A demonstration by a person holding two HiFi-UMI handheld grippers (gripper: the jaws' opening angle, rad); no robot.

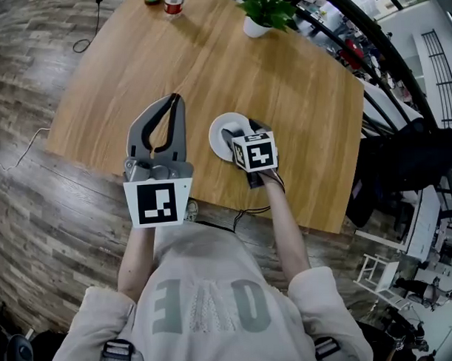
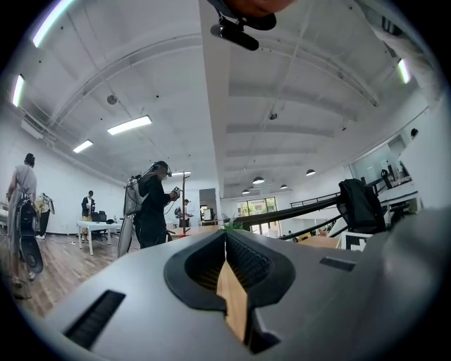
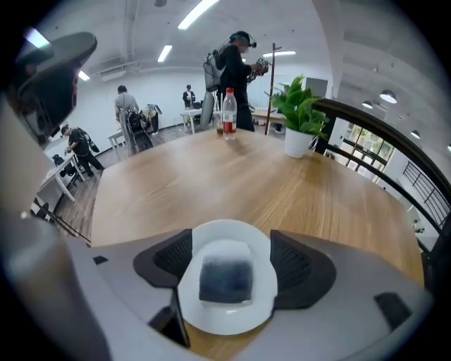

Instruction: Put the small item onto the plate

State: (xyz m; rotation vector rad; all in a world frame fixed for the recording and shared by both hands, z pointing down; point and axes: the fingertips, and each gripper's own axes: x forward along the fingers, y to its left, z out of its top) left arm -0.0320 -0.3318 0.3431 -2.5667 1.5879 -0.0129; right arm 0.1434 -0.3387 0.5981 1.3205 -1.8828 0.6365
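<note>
Dark blue-grey, square small item (image 3: 225, 276) lies flat on plate (image 3: 225, 319).

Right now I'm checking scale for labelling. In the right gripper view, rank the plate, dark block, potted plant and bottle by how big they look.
1. plate
2. potted plant and dark block: about alike, not ranked
3. bottle
The potted plant and bottle stand farther from the camera.

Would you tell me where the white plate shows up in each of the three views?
Head view: centre, plate partly under the right gripper.
Left gripper view: not in it.
Right gripper view: lower centre, between open jaws.
Landmark: potted plant, in head and right gripper views.
</note>
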